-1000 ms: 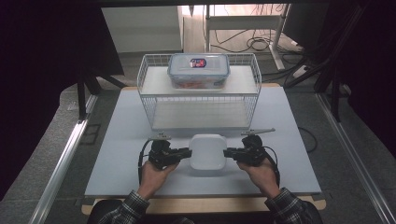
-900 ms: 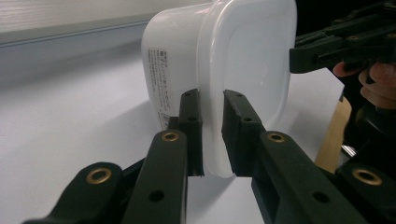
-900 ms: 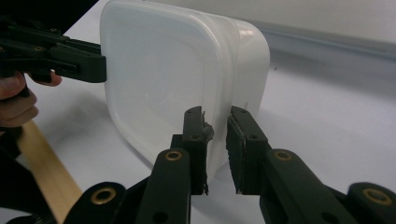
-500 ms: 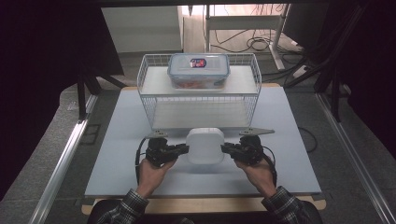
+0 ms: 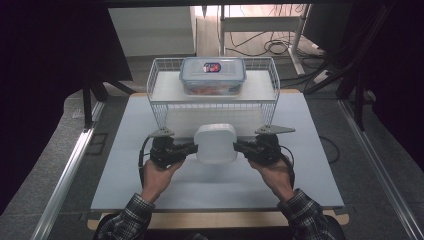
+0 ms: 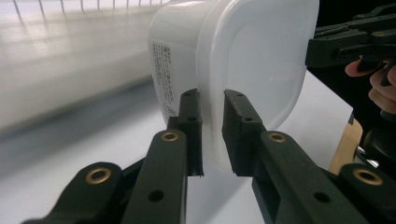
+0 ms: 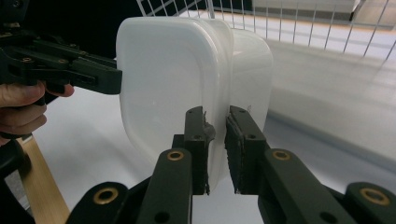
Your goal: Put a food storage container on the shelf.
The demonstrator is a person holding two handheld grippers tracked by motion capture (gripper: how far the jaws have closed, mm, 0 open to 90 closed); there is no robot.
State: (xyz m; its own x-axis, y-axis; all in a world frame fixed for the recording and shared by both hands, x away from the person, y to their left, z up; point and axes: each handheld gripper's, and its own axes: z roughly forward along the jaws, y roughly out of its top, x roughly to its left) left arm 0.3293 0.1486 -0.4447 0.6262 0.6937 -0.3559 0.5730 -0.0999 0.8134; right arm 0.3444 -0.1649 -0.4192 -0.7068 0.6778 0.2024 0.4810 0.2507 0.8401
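Note:
A white lidded plastic container (image 5: 215, 143) hangs above the table in front of the wire rack, held from both sides. My left gripper (image 5: 192, 148) is shut on its left rim, and my right gripper (image 5: 239, 146) is shut on its right rim. In the left gripper view the jaws (image 6: 212, 100) pinch the edge of the container (image 6: 243, 56), with the other gripper (image 6: 350, 42) beyond it. The right gripper view has its jaws (image 7: 215, 116) clamped on the container's rim (image 7: 173, 70), and the left gripper (image 7: 70, 70) grips the far side.
A white wire rack (image 5: 212, 107) stands at the back of the pale table (image 5: 200, 185). On its top shelf rests a clear box with a blue-rimmed lid (image 5: 212, 75). Dark frames and cables surround the table.
Both grippers have lifted the white container off the table and carried it slightly toward the rack. Their grip has stayed the same.

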